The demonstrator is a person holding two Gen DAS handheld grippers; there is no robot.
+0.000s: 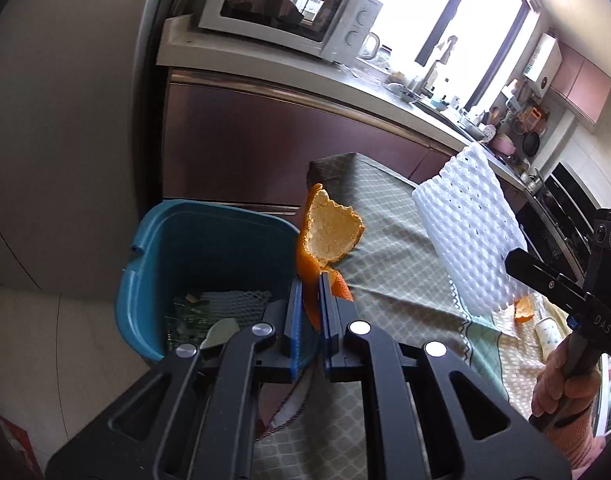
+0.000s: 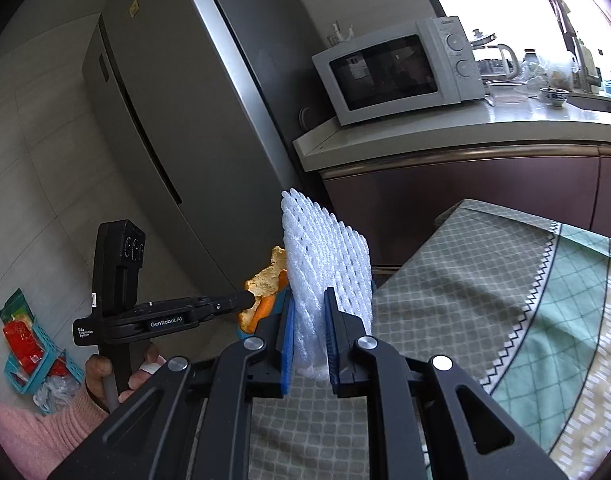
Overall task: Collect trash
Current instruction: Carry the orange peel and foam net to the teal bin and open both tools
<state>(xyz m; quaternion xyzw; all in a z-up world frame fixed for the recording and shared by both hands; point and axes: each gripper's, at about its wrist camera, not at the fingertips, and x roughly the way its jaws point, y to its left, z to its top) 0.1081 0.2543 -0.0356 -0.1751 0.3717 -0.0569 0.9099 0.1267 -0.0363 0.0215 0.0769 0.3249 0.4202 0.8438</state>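
- Orange peel (image 1: 331, 236) stands clamped between the blue pads of the left gripper (image 1: 312, 280), beside the rim of the teal bin (image 1: 145, 264), which holds netting and scraps. A second peel scrap (image 1: 522, 309) lies on the checked tablecloth (image 1: 401, 264).
- White foam fruit net (image 2: 325, 264) is pinched upright in the right gripper (image 2: 310, 300), above the tablecloth (image 2: 465, 280); the left gripper (image 2: 245, 300) holds its peel (image 2: 265, 284) just beside the net.

Your orange peel (image 1: 328, 236) is one curled piece, pale pith facing you, orange rind behind, standing upright at 12 o'clock, its lower end pinched. Your white foam fruit net (image 2: 325, 264) stands upright, squeezed at its base. A small peel scrap (image 1: 522, 309) lies on the cloth at 3 o'clock. The blue bin (image 1: 157, 264) at 9 o'clock holds netting and scraps.
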